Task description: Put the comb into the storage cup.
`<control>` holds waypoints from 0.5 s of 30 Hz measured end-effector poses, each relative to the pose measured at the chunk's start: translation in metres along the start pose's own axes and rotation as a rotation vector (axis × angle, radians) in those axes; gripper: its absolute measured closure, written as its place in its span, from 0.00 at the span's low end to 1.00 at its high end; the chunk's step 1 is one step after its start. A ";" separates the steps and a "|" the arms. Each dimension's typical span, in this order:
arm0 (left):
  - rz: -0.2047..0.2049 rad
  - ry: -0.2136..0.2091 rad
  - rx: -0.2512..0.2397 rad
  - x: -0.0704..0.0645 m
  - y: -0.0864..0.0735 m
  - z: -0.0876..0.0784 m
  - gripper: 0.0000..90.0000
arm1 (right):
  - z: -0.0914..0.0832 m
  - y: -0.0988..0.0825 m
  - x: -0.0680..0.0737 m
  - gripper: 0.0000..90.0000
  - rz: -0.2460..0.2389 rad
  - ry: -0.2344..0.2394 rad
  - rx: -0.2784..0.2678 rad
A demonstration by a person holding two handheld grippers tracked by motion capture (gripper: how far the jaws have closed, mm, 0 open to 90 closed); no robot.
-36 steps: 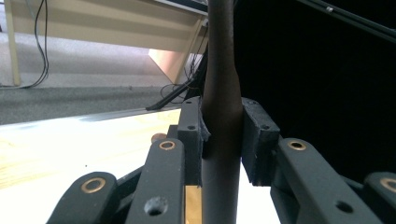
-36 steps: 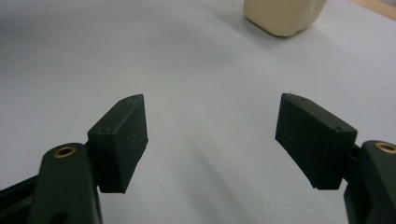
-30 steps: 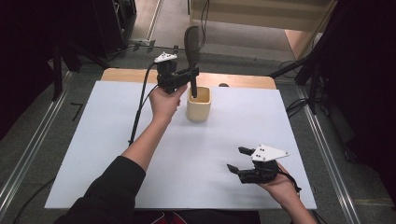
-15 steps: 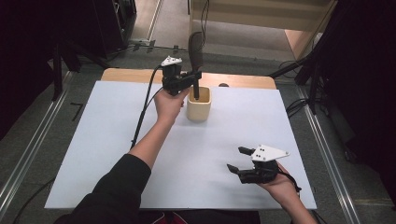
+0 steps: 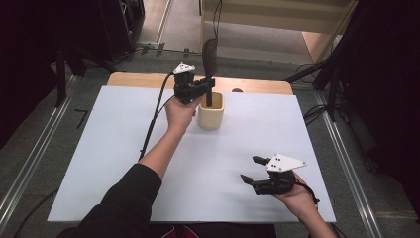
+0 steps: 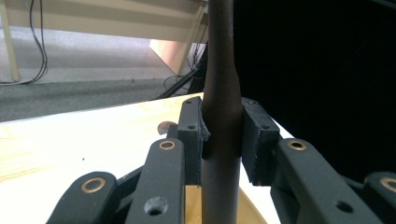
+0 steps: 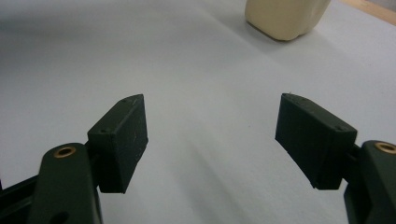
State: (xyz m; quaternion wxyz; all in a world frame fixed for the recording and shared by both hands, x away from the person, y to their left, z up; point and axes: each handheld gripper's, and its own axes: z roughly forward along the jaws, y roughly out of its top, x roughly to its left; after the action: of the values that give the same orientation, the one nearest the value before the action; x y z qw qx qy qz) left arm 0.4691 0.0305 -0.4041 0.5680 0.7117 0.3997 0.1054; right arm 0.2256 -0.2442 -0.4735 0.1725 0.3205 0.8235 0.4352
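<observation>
Over cup (image 5: 211, 117), L gripper (image 5: 210, 89) clamps spoon (image 5: 210, 57) (upright)

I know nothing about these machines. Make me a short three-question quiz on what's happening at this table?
1. True or false: the left tongs are shut on the dark spoon.
2. Where does the spoon's lower end stand? A) in the cream cup B) flat on the white sheet
3. What do the right tongs hold?

Key: 1 true. 2 A. 3 nothing; they stand open above the sheet.
</observation>
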 end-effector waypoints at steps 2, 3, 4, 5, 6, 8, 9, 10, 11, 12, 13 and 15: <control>-0.004 0.001 0.007 0.002 -0.002 0.001 0.81 | 0.000 0.000 0.000 0.26 0.002 -0.001 0.001; -0.009 0.002 0.006 0.003 -0.003 0.001 0.81 | 0.000 0.000 0.000 0.26 0.004 0.000 0.003; -0.011 0.000 0.011 0.004 -0.004 0.002 0.81 | 0.000 0.000 0.000 0.26 0.003 0.000 0.003; -0.011 0.000 0.012 0.004 -0.005 0.002 0.81 | 0.000 0.000 0.000 0.26 -0.001 0.000 0.000; -0.014 -0.002 0.014 0.004 -0.006 0.003 0.81 | 0.000 0.000 0.000 0.26 0.004 0.000 0.002; -0.016 -0.002 0.017 0.005 -0.007 0.004 0.81 | 0.000 0.000 0.000 0.26 0.002 -0.001 0.003; -0.018 -0.004 0.019 0.005 -0.008 0.004 0.81 | 0.000 0.000 0.000 0.26 0.000 0.000 0.000; -0.016 -0.004 0.018 0.005 -0.009 0.004 0.81 | 0.000 0.000 0.000 0.26 0.000 0.000 0.000; -0.015 -0.002 0.017 0.005 -0.009 0.005 0.81 | 0.000 0.000 0.000 0.26 -0.001 -0.001 0.000; -0.017 -0.001 0.016 0.005 -0.010 0.005 0.81 | 0.000 0.000 0.000 0.26 -0.001 0.000 -0.001; -0.020 -0.003 0.012 0.005 -0.011 0.005 0.81 | 0.000 0.000 0.000 0.26 -0.001 0.000 -0.001; -0.022 -0.003 0.012 0.006 -0.013 0.006 0.81 | 0.000 0.000 0.000 0.26 -0.001 0.000 0.000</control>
State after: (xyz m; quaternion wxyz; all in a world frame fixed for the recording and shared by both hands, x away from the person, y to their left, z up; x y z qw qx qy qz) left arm 0.4710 0.0311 -0.4198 0.5655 0.7108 0.4071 0.0960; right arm 0.2258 -0.2442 -0.4736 0.1726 0.3201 0.8237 0.4351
